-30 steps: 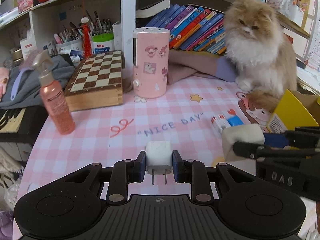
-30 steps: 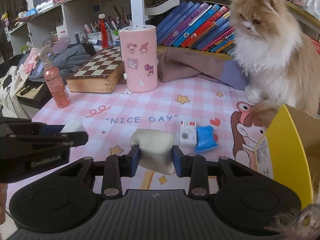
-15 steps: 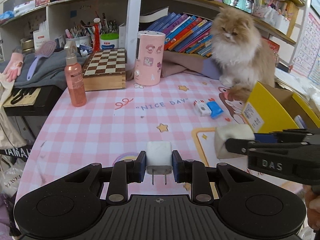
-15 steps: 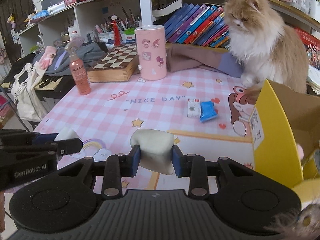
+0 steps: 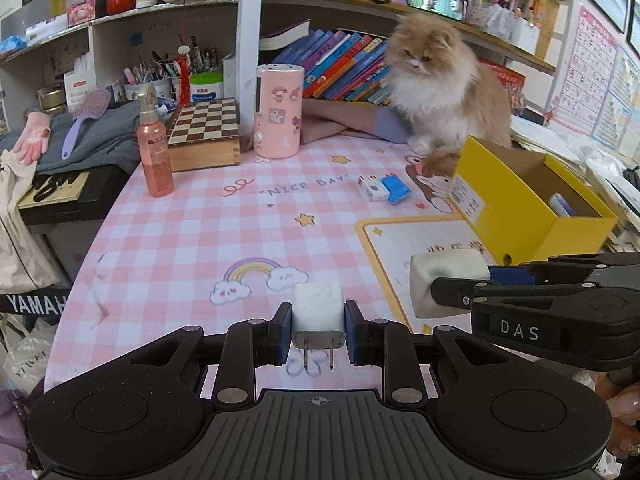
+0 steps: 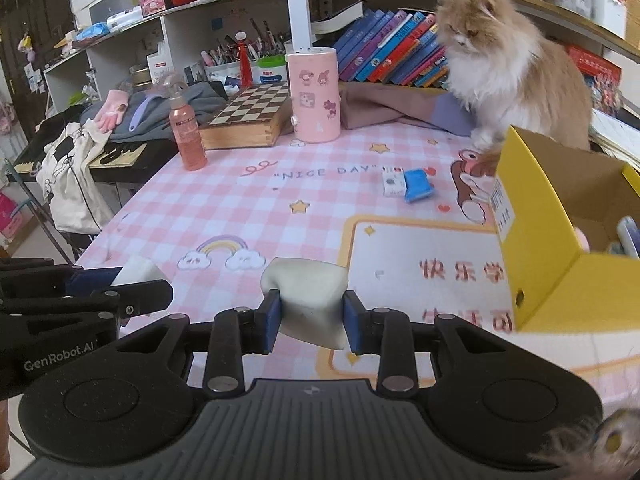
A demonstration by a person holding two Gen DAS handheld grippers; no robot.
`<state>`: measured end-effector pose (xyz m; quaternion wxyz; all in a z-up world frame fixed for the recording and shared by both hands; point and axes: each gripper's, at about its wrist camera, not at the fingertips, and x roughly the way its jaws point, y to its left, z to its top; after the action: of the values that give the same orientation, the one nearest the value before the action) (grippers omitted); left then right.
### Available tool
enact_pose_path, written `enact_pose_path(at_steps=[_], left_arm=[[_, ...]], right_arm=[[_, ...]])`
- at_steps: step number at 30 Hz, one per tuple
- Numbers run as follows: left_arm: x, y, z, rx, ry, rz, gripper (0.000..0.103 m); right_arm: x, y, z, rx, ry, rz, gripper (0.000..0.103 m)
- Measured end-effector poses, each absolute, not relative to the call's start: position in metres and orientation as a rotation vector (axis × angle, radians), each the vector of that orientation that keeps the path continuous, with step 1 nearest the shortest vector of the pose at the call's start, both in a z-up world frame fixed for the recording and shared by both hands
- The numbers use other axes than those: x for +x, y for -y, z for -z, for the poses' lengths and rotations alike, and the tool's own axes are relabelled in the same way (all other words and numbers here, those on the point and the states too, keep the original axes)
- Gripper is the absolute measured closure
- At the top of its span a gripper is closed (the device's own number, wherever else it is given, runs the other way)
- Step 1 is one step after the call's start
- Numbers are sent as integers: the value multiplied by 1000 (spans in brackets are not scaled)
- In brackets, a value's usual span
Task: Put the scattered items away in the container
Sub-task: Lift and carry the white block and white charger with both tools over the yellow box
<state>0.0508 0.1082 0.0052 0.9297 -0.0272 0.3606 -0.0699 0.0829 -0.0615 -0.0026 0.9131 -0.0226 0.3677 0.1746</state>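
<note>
The left gripper (image 5: 318,334) clamps a white plug adapter (image 5: 318,314), prongs pointing back toward the camera, above the pink checked tablecloth (image 5: 224,236). The right gripper (image 6: 307,322) pinches a white squishy block (image 6: 308,300) just left of the open yellow box (image 6: 560,248). A white pack (image 6: 393,183) and a blue pack (image 6: 418,186) lie touching near the "NICE DAY" print. A fluffy cat (image 6: 508,64) sits behind the box.

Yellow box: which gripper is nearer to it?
Right. The right gripper, holding a white block, sits just beside the yellow box; the left gripper, holding a charger plug, is farther left.
</note>
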Motion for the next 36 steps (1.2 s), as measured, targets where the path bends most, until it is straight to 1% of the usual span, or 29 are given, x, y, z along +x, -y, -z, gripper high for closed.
enact_pose_path(at_steps=[8, 15, 36], left_arm=[[28, -91, 0, -44, -758, 221, 78], [22, -59, 2, -16, -768, 320, 78], [41, 117, 11, 159, -804, 723, 78]], right_arm=[[45, 78, 10, -42, -796, -299, 73], [23, 110, 13, -24, -822, -215, 73], [-15, 272, 19, 142, -840, 156, 73]])
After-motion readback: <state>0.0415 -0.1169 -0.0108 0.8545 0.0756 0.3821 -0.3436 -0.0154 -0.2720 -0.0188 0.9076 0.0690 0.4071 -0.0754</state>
